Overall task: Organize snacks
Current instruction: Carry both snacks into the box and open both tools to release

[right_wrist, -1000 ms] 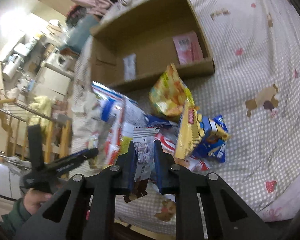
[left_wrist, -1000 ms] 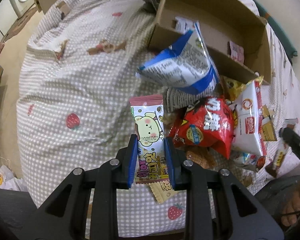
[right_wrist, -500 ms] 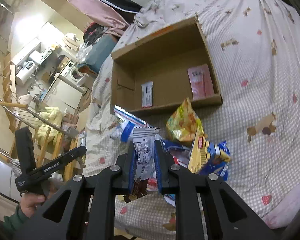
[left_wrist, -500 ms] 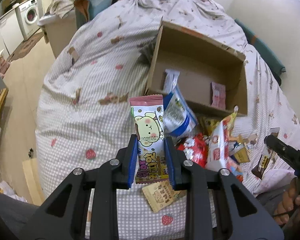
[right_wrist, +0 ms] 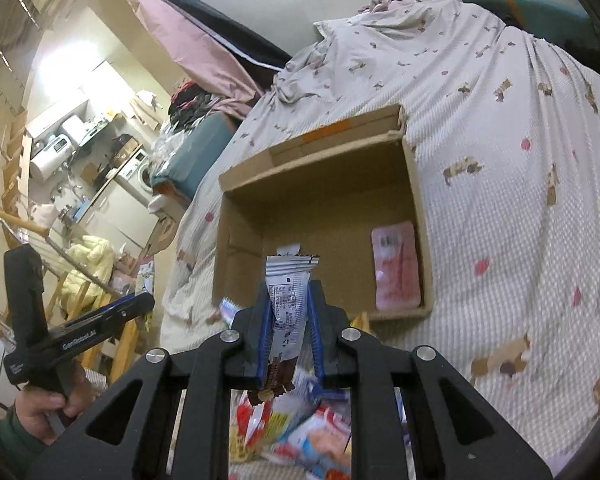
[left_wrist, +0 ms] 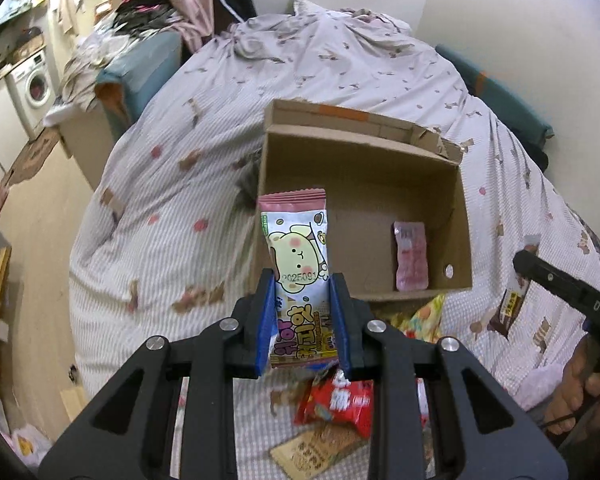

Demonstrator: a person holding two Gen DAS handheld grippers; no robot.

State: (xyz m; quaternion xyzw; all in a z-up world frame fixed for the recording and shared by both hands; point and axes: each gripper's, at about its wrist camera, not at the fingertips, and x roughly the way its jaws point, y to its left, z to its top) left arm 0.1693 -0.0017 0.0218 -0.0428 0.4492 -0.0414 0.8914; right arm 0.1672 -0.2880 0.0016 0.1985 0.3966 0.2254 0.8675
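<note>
My left gripper [left_wrist: 302,280] is shut on a pink-topped snack packet with a yellow cartoon bear [left_wrist: 296,248] and holds it up in front of the open cardboard box [left_wrist: 364,148]. My right gripper [right_wrist: 289,292] is shut on a grey and brown snack bar wrapper [right_wrist: 288,296], raised before the same box [right_wrist: 324,160]. A pink packet [left_wrist: 410,254] lies inside the box on the right; it also shows in the right wrist view [right_wrist: 394,266]. A white packet [right_wrist: 286,250] peeks out behind the wrapper. The snack pile [left_wrist: 336,400] lies below both grippers, also in the right wrist view [right_wrist: 300,436].
The box and snacks lie on a bed with a checked, printed cover [left_wrist: 160,208]. A teal cushion [left_wrist: 500,92] lies at the bed's far right. A washing machine [left_wrist: 32,88] and cluttered furniture stand to the left. The right gripper [left_wrist: 560,292] shows at the right edge.
Both grippers have lifted higher and back from the pile with their packets still held. The box now sits straight ahead and the pile has dropped to the lower edge of both views.
</note>
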